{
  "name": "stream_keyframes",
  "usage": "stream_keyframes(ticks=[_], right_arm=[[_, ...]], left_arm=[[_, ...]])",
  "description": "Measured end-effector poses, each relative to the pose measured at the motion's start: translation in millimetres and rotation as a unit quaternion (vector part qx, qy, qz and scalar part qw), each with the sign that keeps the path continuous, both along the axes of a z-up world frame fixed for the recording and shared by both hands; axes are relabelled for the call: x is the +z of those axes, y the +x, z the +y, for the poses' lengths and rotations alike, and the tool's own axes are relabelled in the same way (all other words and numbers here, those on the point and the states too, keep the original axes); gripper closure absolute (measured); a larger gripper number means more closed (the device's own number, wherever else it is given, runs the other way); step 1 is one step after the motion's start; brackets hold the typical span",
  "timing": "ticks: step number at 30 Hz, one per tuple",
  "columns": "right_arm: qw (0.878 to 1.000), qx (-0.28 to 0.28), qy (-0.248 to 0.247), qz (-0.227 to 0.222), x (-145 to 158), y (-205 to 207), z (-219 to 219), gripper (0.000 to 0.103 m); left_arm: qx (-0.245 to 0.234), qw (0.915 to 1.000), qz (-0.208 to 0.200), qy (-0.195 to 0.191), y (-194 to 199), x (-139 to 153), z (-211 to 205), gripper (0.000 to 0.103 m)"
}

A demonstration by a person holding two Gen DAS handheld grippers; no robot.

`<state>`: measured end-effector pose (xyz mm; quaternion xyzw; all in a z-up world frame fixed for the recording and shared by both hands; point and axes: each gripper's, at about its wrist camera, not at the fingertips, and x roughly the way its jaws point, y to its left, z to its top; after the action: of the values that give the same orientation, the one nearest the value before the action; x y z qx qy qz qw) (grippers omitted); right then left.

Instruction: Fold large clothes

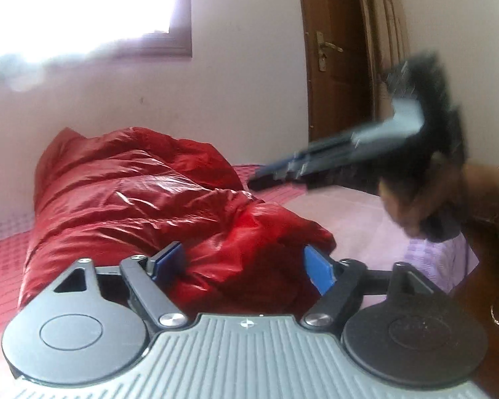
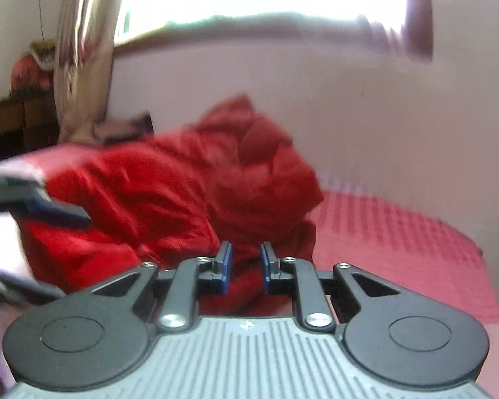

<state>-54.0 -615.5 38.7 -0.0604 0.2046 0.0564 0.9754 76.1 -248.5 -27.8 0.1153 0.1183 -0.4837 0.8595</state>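
Left gripper (image 1: pixel 244 266): jaws spread wide, blue pads (image 1: pixel 319 271) apart, holding nothing; red fabric bulges up between the fingers, contact uncertain.
Right gripper (image 2: pixel 246 266): jaws parted with a narrow gap, nothing pinched between the pads; red fabric lies just beyond and below the tips. In the left wrist view it shows blurred at right (image 1: pixel 272 171), raised above the bed, fingertips pointing toward the far end of the jacket.
Right hand (image 1: pixel 422 199): wrapped around the gripper handle, blurred.
Jacket (image 1: pixel 129 196): shiny red puffy coat, bunched and rumpled in a long mound on the bed, running from just ahead of the left gripper toward the wall; its near end sits between the left fingers.
Bed cover (image 2: pixel 399 232): red-pink, dotted weave, under the jacket; a paler pink sheet (image 1: pixel 349 212) shows beside it.
Wall (image 1: pixel 233 99): plain pale, just behind the jacket.
Window (image 1: pixel 83 6): bright, washed out, above the bed.
Door (image 1: pixel 336 50): brown wood with brass handle, at right.
Curtain (image 2: pixel 83 50): pale, hanging left of the window.
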Motion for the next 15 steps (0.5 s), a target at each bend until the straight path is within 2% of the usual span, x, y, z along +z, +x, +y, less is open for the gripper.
stream_keyframes(ticks=[3, 6, 9, 11, 12, 15], right_arm=[[0.999, 0.037, 0.016, -0.019, 19, -14, 14, 0.086], [0.997, 0.079, -0.005, 0.0, 21, -15, 35, 0.086], [0.995, 0.08, -0.051, 0.042, 2, -12, 44, 0.087], [0.994, 0.071, -0.057, 0.053, -9, -16, 39, 0.086], [0.994, 0.068, -0.061, 0.054, -14, -17, 38, 0.086], [0.995, 0.057, -0.059, 0.052, -27, -21, 34, 0.086]], left_arm=[[-0.004, 0.9999, -0.008, 0.004, -2, -4, -5, 0.017], [-0.005, 0.9999, -0.012, 0.006, -6, -7, -2, 0.015], [-0.014, 0.9999, -0.009, 0.003, -12, -3, 10, 0.013], [-0.012, 0.9999, -0.005, -0.008, -12, 4, 21, 0.007], [-0.004, 0.9999, -0.004, -0.016, -11, 8, 28, 0.0], [0.037, 0.9984, -0.003, -0.042, 1, 21, 43, 0.0]])
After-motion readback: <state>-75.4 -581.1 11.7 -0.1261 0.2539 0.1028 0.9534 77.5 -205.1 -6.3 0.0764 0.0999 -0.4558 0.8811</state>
